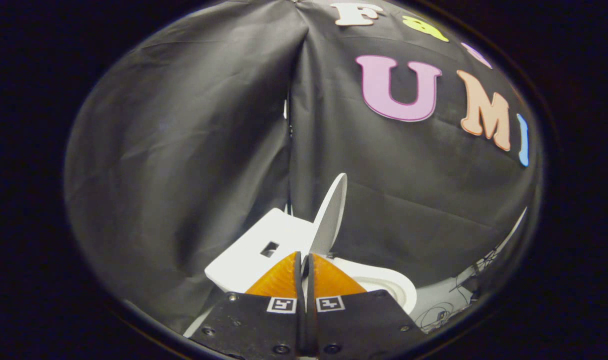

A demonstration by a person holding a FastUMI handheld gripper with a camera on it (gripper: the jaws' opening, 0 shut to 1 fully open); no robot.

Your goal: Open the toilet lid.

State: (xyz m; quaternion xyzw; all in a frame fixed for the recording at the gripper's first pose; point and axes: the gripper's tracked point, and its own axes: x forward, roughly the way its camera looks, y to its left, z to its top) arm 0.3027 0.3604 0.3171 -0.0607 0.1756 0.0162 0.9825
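White and boxy, the toilet tank (253,250) sits to the left, just beyond the fingers, with a small rectangular opening (269,248) in its top. The gripper (304,260) has its jaws closed almost together, only a thin slit between them, pinching the lower edge of the toilet lid (330,217). That lid stands raised and nearly upright, seen edge-on, rising from between the fingertips. To the right lies the uncovered seat and bowl rim (391,287), with thin cables (446,305) on the floor beyond.
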